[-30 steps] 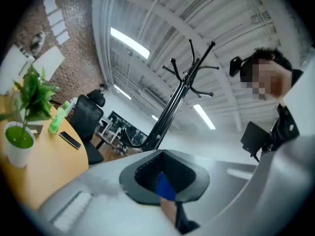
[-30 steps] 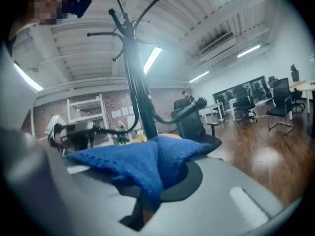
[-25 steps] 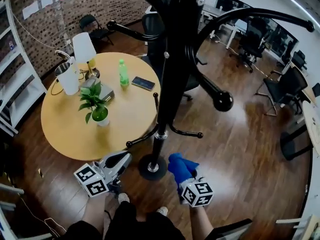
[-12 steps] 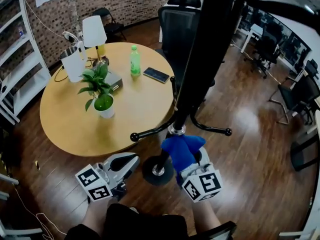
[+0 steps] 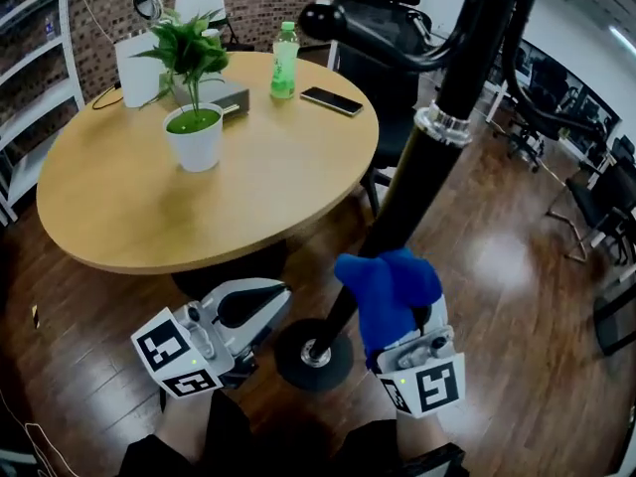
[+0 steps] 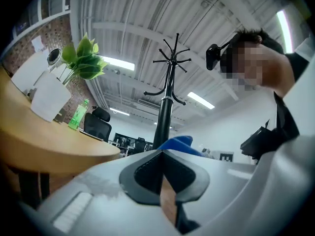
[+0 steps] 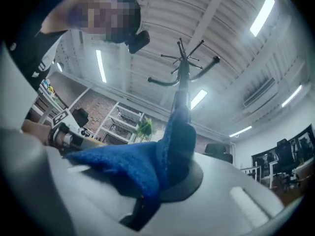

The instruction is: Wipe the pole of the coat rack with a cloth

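Clamping a blue fleecy cloth [image 5: 390, 284] between the jaws of the right tool [image 7: 146, 196], with the loose part bunching up over the tips. Pressing that cloth against the near right side of the black metal coat rack pole [image 5: 412, 182], low on the pole, a little above the round black base [image 5: 298, 368] standing on the wooden floor [image 5: 497, 296]. Leaning the pole up and away to the far right in the head view. Holding the left tool [image 5: 270, 299] pinched together on nothing, near the foot of the pole on its left, not touching the cloth. Hovering at the near edge of the round wooden desk [image 5: 119, 212], with a green plant in a white pot [image 5: 194, 132] standing further back on it.
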Demonstrator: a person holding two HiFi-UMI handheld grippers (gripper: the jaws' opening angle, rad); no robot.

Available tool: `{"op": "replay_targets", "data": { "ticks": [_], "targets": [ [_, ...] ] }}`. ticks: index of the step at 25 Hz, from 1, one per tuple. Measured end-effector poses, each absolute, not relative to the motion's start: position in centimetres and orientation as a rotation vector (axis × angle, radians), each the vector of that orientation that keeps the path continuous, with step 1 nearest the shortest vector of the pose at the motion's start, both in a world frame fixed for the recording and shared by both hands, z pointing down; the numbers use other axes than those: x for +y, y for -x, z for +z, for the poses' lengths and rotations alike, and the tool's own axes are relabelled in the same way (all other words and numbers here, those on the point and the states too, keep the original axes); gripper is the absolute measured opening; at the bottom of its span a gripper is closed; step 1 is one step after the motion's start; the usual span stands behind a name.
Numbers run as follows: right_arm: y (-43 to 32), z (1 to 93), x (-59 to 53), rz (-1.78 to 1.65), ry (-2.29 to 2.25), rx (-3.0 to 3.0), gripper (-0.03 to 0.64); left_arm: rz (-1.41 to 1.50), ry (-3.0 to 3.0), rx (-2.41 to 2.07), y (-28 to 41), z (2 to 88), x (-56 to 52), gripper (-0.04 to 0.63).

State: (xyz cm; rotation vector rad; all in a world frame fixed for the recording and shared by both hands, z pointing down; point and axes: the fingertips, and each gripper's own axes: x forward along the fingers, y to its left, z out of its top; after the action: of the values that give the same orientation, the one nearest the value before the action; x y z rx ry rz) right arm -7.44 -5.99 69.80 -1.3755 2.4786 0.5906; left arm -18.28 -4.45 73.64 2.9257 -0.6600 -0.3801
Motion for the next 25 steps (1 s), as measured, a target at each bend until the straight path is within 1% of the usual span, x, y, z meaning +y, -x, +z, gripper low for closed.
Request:
{"op": "replay_targets", "data": {
  "ticks": [3,8,12,15,21,23,25],
  "targets": [
    [7.9,80.1,-6.3,0.466,1.428,2.556,0.026,-0.381,-2.945,-0.656,18.5,77.7,-3.6,0.002],
    [6.9,97.0,-7.3,-0.013,1.546,2.638,0.026,-0.341,-2.880,-0.678,18.5,82.1,-3.6,0.002],
    [7.4,106.7,-7.5,-0.310,1.573,2.710,0.026,-0.303,-2.868,-0.688,18.7,83.2,-3.3,0.002],
    [8.3,110.8,-7.5,-0.438,1.563,2.743,0.026,-0.280,-2.858,-0.706,19.1,84.1,-3.0,0.002],
    [9.3,116.0,-7.9,-0.649,1.571,2.801,0.026,-0.255,-2.838,-0.735,20.2,85.0,-3.1,0.002],
    [9.1,116.2,-7.8,-0.705,1.572,2.761,0.026,-0.252,-2.842,-0.744,20.5,85.0,-3.1,0.002],
    [8.5,114.3,-7.7,-0.706,1.559,2.688,0.026,-0.258,-2.839,-0.755,20.9,84.9,-3.2,0.002]
  ]
}}
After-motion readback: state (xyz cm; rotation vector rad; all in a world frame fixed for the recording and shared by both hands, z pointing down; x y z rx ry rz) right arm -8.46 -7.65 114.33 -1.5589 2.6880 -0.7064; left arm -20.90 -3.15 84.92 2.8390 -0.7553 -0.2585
